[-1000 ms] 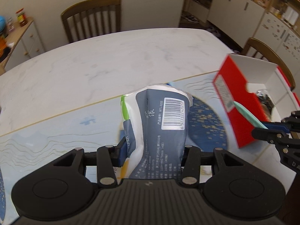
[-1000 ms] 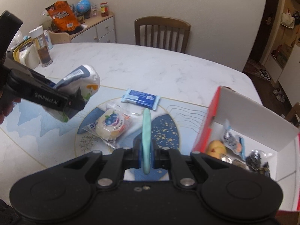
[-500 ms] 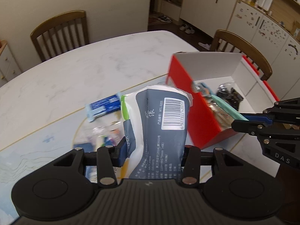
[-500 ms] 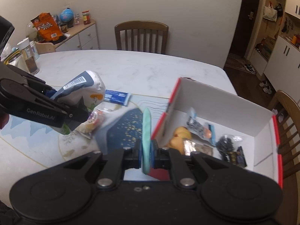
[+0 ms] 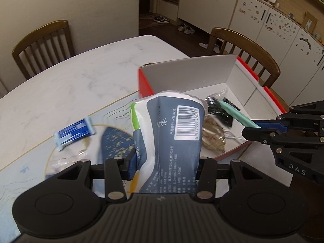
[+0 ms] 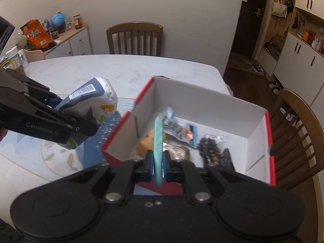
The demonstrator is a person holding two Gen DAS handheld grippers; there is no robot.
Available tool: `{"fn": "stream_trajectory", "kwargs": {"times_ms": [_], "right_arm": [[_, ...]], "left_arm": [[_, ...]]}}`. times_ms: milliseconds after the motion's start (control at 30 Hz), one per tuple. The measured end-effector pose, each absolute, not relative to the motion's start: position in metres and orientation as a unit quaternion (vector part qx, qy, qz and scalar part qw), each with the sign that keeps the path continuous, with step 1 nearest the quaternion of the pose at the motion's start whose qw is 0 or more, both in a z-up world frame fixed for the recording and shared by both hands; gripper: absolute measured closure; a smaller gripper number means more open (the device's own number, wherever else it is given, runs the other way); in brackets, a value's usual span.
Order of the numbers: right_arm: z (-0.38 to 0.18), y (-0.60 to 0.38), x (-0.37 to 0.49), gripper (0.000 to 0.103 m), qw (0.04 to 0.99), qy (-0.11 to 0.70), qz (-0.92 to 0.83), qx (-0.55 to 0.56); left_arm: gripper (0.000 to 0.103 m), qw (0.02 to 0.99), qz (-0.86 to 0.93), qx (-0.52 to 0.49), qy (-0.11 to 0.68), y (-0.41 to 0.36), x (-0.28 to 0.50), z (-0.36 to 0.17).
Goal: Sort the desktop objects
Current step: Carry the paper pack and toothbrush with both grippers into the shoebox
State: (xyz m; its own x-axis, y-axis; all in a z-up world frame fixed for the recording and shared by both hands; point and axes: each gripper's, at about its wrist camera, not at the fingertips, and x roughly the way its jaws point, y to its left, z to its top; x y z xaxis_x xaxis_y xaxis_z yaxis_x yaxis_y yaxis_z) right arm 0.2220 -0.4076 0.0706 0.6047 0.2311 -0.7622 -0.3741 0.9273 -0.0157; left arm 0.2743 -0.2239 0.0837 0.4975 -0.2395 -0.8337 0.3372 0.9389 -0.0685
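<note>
Box (image 6: 239, 109) top open; snack packets (image 6: 178, 130) crowd floor; right end seemingly bare.

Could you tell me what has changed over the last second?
Both grippers swung toward the red box: the right gripper now holds the mint pen above its contents, and the left gripper brings the tissue pack alongside. Both grips unchanged; nothing released.

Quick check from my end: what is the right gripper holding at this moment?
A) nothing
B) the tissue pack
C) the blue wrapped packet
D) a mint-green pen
D: the right gripper is shut on the mint-green pen over the red box, while the left gripper has the tissue pack.
</note>
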Motion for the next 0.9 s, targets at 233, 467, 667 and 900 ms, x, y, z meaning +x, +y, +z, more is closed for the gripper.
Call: {"fn": "stream_trajectory", "kwargs": {"times_ms": [233, 467, 667, 900], "right_arm": [[0.062, -0.442, 0.233, 0.095, 0.89, 0.421, 0.153, -0.082], [0.055, -0.465, 0.246, 0.095, 0.889, 0.428, 0.144, -0.077], [0.041, -0.476, 0.261, 0.095, 0.884, 0.441, 0.138, -0.074], [0.025, -0.483, 0.273, 0.095, 0.877, 0.457, 0.134, -0.07]], "left_arm": [[0.059, 0.858, -0.18, 0.059, 0.477, -0.261, 0.293, 0.077], [0.059, 0.85, -0.19, 0.077, 0.485, -0.293, 0.311, 0.069], [0.059, 0.848, -0.191, 0.088, 0.487, -0.312, 0.328, 0.06], [0.059, 0.838, -0.192, 0.089, 0.503, -0.324, 0.348, 0.047]]}}
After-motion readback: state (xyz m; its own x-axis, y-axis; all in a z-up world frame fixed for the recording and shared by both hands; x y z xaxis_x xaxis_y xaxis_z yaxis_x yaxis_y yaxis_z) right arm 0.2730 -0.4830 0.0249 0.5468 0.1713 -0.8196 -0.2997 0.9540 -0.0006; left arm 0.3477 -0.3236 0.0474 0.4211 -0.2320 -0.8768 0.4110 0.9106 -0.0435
